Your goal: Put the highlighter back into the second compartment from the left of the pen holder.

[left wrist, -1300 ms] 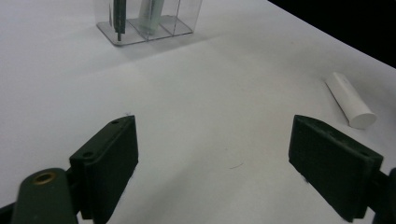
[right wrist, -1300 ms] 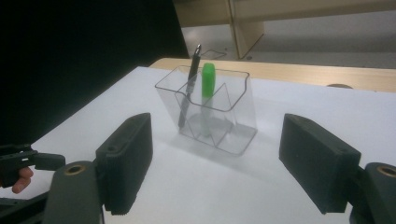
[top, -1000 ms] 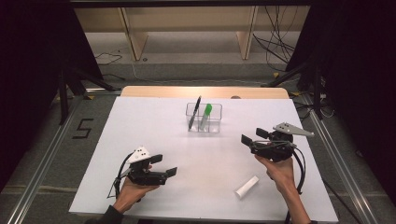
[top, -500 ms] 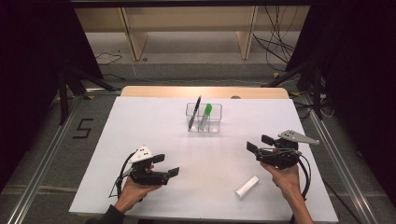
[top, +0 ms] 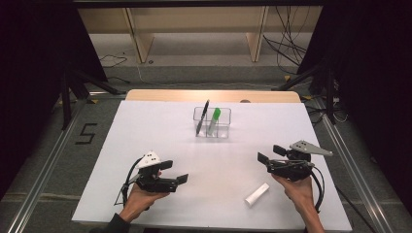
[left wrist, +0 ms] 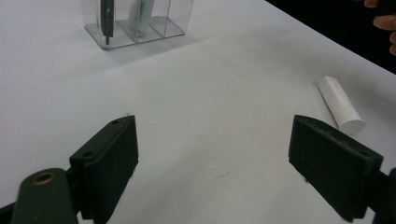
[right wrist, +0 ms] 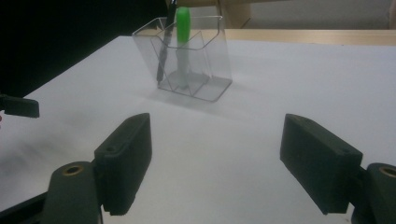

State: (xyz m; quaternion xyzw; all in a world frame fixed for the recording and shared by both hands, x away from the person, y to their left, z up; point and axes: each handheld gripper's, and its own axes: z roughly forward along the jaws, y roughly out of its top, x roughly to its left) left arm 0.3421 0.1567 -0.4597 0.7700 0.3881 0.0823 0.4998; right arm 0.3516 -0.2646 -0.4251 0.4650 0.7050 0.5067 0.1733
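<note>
White tabletop: your right gripper (top: 266, 160) and left gripper (top: 176, 173) both gape empty; white tube (top: 256, 194) lies loose, so a glancing jaw could roll it off the near edge.

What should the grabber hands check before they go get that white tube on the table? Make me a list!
1. Right gripper open wide enough: ok, its jaws stand well apart with nothing between them.
2. Left gripper free too: ok, open and empty.
3. White tube easy to reach: ok, it lies flat on the table, close beside the right hand, with bare table around it.
4. Right gripper aimed at the tube: not ok, its jaws face the clear holder instead.
5. Room in the holder: ok, a black pen and a green marker stand in it, and the right-hand compartment looks empty.
6. Whether the tube rolls: cannot tell.
</note>
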